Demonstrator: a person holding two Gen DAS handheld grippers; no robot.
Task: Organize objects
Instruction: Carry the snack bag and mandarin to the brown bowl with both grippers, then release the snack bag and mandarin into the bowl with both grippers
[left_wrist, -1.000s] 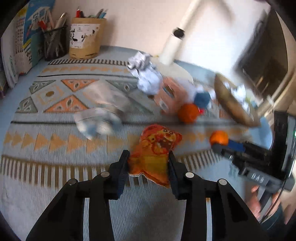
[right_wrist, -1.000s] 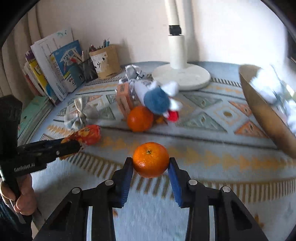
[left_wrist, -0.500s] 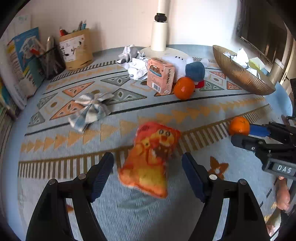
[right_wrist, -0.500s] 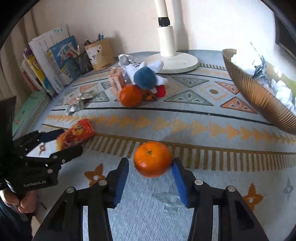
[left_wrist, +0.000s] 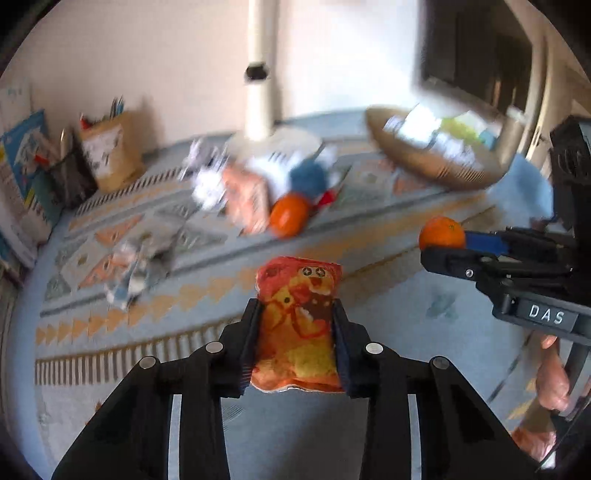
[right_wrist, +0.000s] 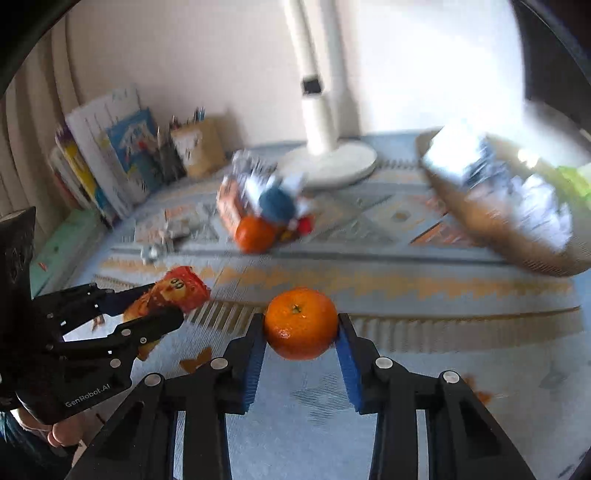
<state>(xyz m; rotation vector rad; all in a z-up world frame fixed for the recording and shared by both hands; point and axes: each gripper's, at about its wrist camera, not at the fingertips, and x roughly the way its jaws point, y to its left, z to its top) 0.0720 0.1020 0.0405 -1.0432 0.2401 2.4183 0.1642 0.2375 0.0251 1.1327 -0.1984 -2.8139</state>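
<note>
While my left gripper (left_wrist: 297, 334) closes its jaws on the crinkled orange-and-yellow snack packet (left_wrist: 297, 325), the pads already press its sides and it hangs clear of the patterned blue-and-orange woven rug (left_wrist: 424, 332). Further right, my right gripper (right_wrist: 301, 330) is also closing, clamped around the round orange mandarin (right_wrist: 298, 323), which sits between the blue pads above the rug. Behind them a second mandarin (right_wrist: 254, 234) lies against a blurred orange carton (right_wrist: 229, 206) and a blue-and-white soft toy (right_wrist: 277, 204). At far right stands a woven tan basket (right_wrist: 517, 236) holding crumpled white paper (right_wrist: 539, 206).
</note>
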